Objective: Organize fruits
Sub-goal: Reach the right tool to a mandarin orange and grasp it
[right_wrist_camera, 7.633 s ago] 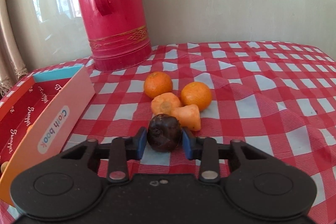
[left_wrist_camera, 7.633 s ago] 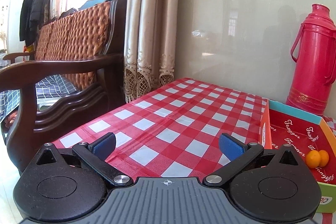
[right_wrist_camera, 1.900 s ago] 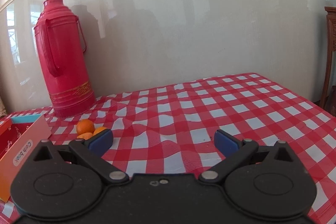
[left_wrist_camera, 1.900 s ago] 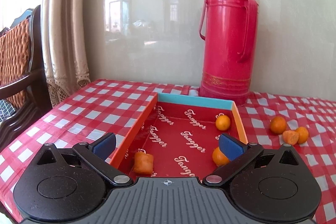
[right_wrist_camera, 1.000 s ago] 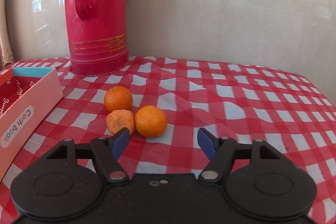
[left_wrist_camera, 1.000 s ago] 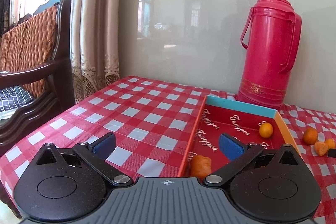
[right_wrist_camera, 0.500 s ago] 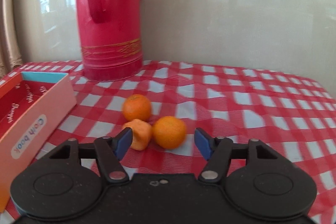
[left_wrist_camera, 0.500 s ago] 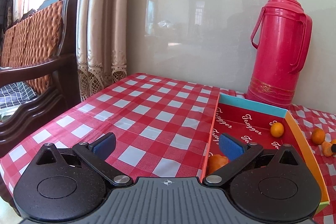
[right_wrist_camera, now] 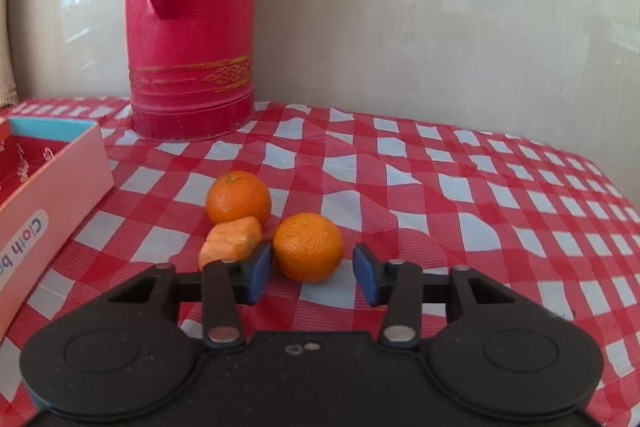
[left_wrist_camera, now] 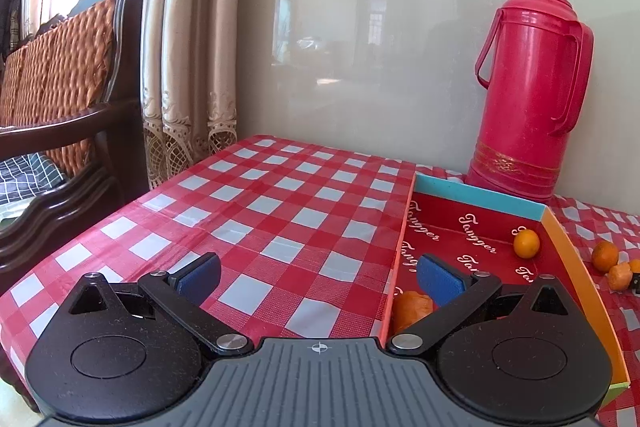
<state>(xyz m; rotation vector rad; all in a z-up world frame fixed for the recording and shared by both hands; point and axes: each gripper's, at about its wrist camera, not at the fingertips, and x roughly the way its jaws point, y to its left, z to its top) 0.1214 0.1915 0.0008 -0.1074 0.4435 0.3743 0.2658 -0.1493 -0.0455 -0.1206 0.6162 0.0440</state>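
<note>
We see right hand-held gripper (right_wrist_camera: pixel 313 271) jaws just been closing around tangerine (right_wrist_camera: pixel 308 247), pads not touching; left hand-held gripper (left_wrist_camera: pixel 319 273) wide, empty.

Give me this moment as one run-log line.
right gripper: jaws just closing around near tangerine, not yet gripping | left gripper: open, empty | box: holds some fruit

A red thermos (left_wrist_camera: pixel 528 87) stands by the wall; curtains (left_wrist_camera: pixel 188 47), perhaps a wooden bench (left_wrist_camera: pixel 60 99)
</note>
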